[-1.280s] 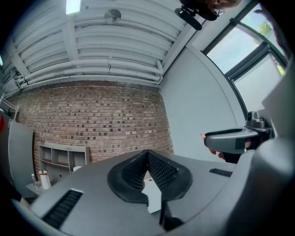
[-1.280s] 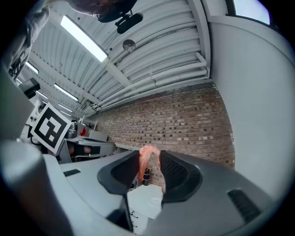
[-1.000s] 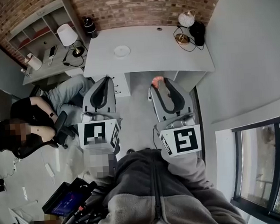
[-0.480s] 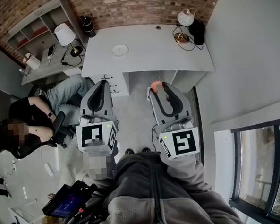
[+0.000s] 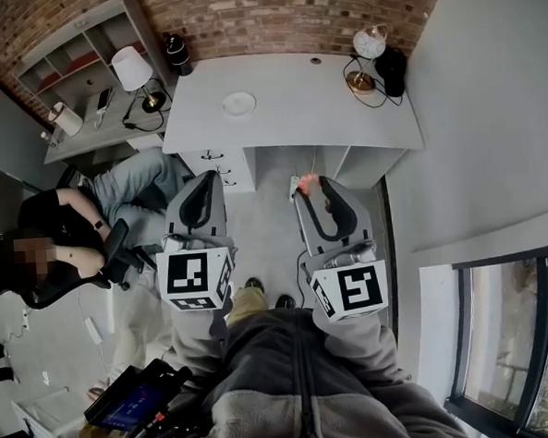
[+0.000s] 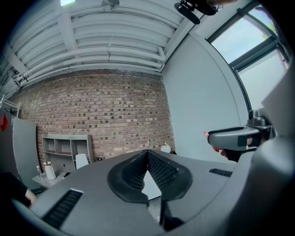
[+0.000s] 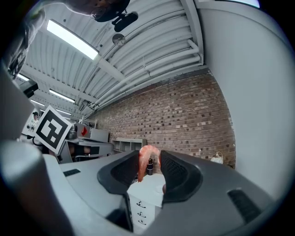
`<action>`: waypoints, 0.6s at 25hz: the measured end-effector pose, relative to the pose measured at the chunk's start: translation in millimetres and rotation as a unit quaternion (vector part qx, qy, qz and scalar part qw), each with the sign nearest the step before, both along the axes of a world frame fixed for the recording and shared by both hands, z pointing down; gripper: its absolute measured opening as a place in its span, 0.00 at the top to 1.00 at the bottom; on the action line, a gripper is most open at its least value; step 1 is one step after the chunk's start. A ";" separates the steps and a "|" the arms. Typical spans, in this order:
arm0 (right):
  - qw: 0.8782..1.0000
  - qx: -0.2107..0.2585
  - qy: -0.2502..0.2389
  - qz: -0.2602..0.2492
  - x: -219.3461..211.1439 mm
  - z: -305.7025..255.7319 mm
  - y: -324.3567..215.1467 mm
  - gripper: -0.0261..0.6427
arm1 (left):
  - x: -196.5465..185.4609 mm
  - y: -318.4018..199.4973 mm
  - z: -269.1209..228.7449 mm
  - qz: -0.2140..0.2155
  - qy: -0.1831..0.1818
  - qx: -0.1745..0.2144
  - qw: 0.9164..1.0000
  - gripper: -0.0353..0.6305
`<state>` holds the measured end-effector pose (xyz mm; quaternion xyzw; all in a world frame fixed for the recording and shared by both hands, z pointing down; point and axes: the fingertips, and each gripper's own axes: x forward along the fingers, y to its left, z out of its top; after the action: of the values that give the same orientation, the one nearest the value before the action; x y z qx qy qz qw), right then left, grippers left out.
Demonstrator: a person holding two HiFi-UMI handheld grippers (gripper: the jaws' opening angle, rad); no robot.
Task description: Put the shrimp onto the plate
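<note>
A pink shrimp (image 5: 307,183) (image 7: 146,161) is pinched upright between the tips of my right gripper (image 5: 312,185) (image 7: 150,162), which is shut on it. That gripper hangs over the floor, short of the white desk (image 5: 341,107). On the desk's left half lies a small white plate (image 5: 239,103), well ahead of both grippers. My left gripper (image 5: 207,178) (image 6: 147,154) is level with the right one, to its left. Its jaws meet at the tip with nothing between them.
A drawer unit (image 5: 222,163) stands under the desk. A globe lamp (image 5: 366,43) with cables sits at the desk's back right, a dark jug (image 5: 177,51) at the back left. A seated person (image 5: 66,231) is at left beside a side table with a white lamp (image 5: 132,69).
Both grippers sit a little lower in the head view, farther from the desk's front edge. The shrimp stays in the right gripper.
</note>
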<state>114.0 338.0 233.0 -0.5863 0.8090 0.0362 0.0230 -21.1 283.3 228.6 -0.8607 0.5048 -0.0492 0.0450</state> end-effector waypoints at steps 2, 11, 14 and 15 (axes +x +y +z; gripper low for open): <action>1.000 -0.004 -0.001 -0.002 -4.3 2.6 -4.8 0.74 | -5.6 -5.0 4.0 -0.004 -0.001 -0.007 1.000 0.94; 1.000 -0.010 0.013 0.003 -12.7 7.6 -55.9 0.74 | -6.3 -63.3 10.6 0.010 0.016 -0.009 1.000 0.94; 1.000 -0.008 0.019 0.005 -12.3 2.7 -85.8 0.74 | -4.1 -93.6 5.7 0.017 0.021 -0.005 1.000 0.94; 1.000 -0.008 0.020 0.005 -13.2 1.4 -96.6 0.74 | -4.5 -104.2 4.2 0.019 0.022 -0.004 1.000 0.94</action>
<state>100.8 241.4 234.4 -0.5900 0.8064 0.0416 0.0015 -25.6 179.1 232.8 -0.8710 0.4893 -0.0312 0.0314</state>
